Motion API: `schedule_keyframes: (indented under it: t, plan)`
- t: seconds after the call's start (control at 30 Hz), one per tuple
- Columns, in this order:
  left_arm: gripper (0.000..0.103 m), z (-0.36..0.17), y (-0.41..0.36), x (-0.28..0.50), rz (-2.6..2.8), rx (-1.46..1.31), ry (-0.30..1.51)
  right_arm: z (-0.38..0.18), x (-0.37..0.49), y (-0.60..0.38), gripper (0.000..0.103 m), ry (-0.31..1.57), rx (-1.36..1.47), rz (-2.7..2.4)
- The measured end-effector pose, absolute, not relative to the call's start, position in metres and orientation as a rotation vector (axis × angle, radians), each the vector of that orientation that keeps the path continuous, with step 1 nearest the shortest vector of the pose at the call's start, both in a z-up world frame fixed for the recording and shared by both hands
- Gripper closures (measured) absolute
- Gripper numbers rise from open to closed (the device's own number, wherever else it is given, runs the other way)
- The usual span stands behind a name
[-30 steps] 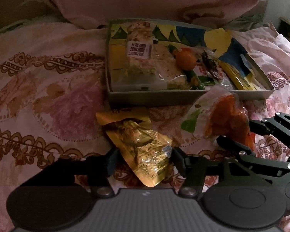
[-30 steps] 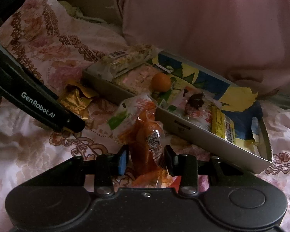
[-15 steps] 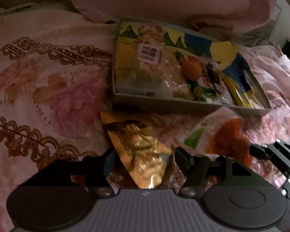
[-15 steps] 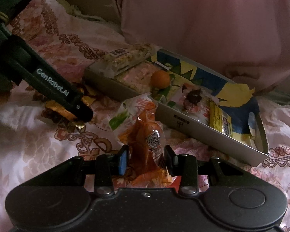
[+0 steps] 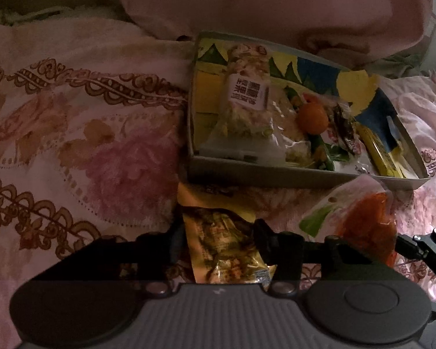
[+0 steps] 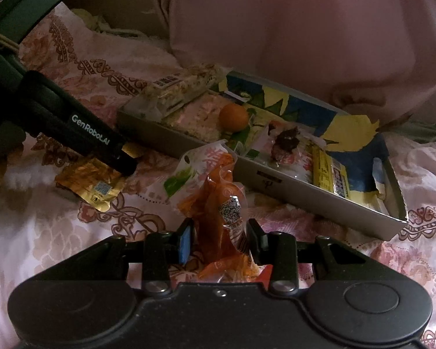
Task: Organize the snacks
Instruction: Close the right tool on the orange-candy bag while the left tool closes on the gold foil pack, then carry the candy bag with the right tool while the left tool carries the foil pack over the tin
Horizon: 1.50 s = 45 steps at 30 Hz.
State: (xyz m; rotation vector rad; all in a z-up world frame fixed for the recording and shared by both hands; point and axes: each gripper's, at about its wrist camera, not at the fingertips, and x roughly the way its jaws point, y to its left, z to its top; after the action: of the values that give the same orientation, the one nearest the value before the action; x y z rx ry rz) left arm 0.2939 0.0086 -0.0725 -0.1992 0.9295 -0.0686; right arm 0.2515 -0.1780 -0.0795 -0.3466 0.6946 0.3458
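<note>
Holding rice-snack packs (image 5: 247, 107), orange fruit (image 5: 312, 117) in box (image 5: 276, 176); closing left gripper (image 5: 218, 242) around gold pouch (image 5: 226, 247), pinching orange pouch (image 6: 218, 203) in right gripper (image 6: 218, 238), long axes running boxward

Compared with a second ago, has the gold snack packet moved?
Yes. In the right wrist view the gold packet has shifted down and left, away from the grey box's near corner, which stayed put.

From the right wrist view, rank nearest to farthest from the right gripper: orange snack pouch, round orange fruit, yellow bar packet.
1. Orange snack pouch: between the right gripper fingers.
2. Yellow bar packet: in the box, right.
3. Round orange fruit: in the box, farther back.
</note>
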Motion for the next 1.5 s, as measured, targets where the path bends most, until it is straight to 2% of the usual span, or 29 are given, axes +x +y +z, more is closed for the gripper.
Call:
schedule_keyframes:
  t: [0.53, 0.9, 1.23, 1.5]
  plan:
    - [0.05, -0.055, -0.002, 0.27, -0.14, -0.248, 0.937, -0.062, 0.236, -0.182, 0.062, 0.66, -0.355, 0.31]
    - [0.05, -0.007, 0.0, 0.253, -0.17, -0.247, 0.741, -0.035, 0.232, -0.189, 0.062, 0.583, -0.32, 0.266]
    - [0.05, 0.041, -0.018, 0.3, -0.155, -0.199, 0.533, -0.011, 0.275, -0.201, 0.062, 0.468, -0.216, 0.17]
    - [0.05, 0.024, -0.027, 0.338, -0.157, -0.198, 0.517, -0.013, 0.306, -0.206, 0.062, 0.431, -0.136, 0.126]
